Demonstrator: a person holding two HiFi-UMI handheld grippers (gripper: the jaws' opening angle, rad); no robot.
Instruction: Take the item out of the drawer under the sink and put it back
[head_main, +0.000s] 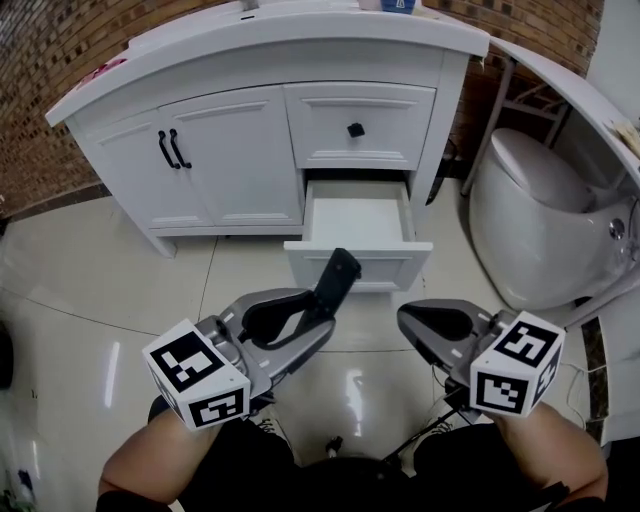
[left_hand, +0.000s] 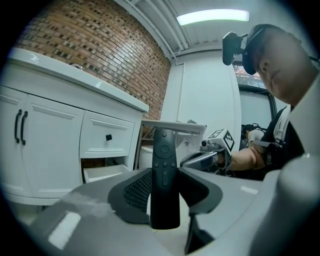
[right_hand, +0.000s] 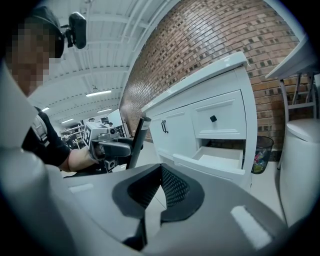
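The left gripper (head_main: 318, 312) clamps the remote (left_hand: 164, 165) by its lower half. In the head view its upper end points to 1 o'clock, outside the open drawer (head_main: 395, 265) at 12 o'clock. The right gripper (head_main: 415, 322) has its jaws together and is empty. The remote is likely light, stiff, slick plastic, so gripping its narrow sides near the middle suits it.

The head view looks steeply down from above the person's lap, with the white vanity (head_main: 200, 150) at 12 o'clock and its open drawer (head_main: 358, 225) near centre. The left gripper view sits low, close behind its own jaws, with the drawer at 8 o'clock and the right gripper (left_hand: 192, 160) at 3. The right gripper view, equally low, has the drawer at 3 o'clock and the left gripper (right_hand: 127, 147) at 9. All three share the drawer.
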